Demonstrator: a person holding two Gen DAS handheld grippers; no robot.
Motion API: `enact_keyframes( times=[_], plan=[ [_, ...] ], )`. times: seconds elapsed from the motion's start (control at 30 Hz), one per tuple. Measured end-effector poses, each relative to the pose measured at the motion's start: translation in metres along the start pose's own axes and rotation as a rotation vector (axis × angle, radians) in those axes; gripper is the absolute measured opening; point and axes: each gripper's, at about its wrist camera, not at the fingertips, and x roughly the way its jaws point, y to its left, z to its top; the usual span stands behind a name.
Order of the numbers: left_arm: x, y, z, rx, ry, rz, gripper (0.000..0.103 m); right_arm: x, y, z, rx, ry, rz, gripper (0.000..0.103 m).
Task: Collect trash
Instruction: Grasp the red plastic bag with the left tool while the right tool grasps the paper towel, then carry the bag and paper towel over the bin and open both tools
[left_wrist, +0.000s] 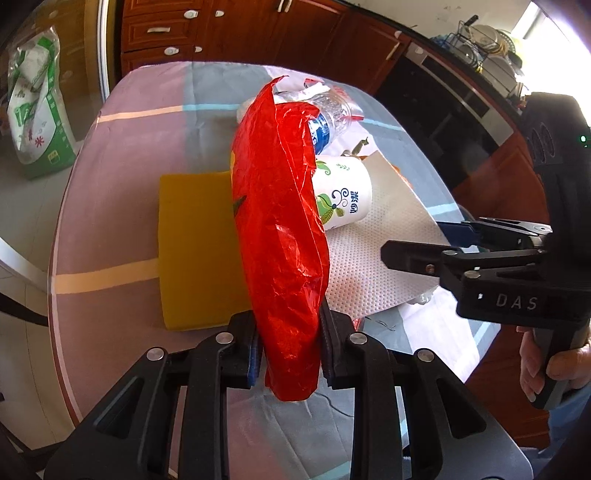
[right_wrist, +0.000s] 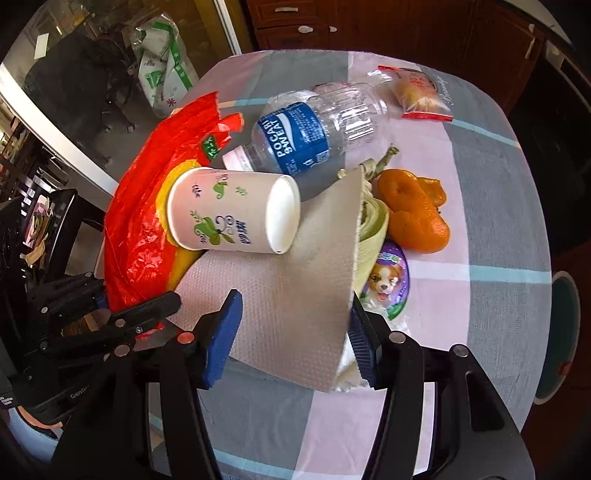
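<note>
Your left gripper (left_wrist: 290, 354) clamps the red bag (left_wrist: 280, 229); your right gripper (right_wrist: 291, 339) straddles the paper towel (right_wrist: 288, 295) unclenched, beside the bag. Pinch it next.

Red bag (left_wrist: 280, 236) with yellow print; white cup (right_wrist: 232, 210) with green leaf motifs; clear bottle (right_wrist: 314, 129) with blue label; white dimpled paper towel (right_wrist: 288, 295); orange peel (right_wrist: 413, 214); yellow cloth (left_wrist: 195, 251); pink-grey checked tablecloth (right_wrist: 498, 206) with light-blue lines.

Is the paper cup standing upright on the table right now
No, the paper cup lies on its side, its open mouth facing right, resting on the white paper towel beside the red plastic bag.
</note>
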Motion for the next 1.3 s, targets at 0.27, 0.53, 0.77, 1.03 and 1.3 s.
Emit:
enact_keyframes(
  times=[0.27,0.53,0.77,1.03,1.3],
  plan=[
    [-0.002,-0.009,-0.001,0.013,-0.012,0.021,0.026,0.010,0.006,-0.003,0.011,0.021,0.047,0.003],
    [-0.028,-0.032,0.005,0.034,-0.074,0.025,0.024,-0.053,-0.031,-0.005,0.060,-0.125,0.009,0.002],
    [-0.039,-0.077,0.018,0.109,-0.097,0.007,0.024,-0.098,-0.083,-0.018,0.150,-0.216,0.009,0.002],
    [-0.011,-0.147,0.031,0.209,-0.049,-0.036,0.024,-0.127,-0.154,-0.047,0.269,-0.277,-0.007,0.002],
    [0.026,-0.226,0.040,0.323,0.013,-0.078,0.024,-0.150,-0.231,-0.083,0.399,-0.333,-0.018,0.002]
  ],
)
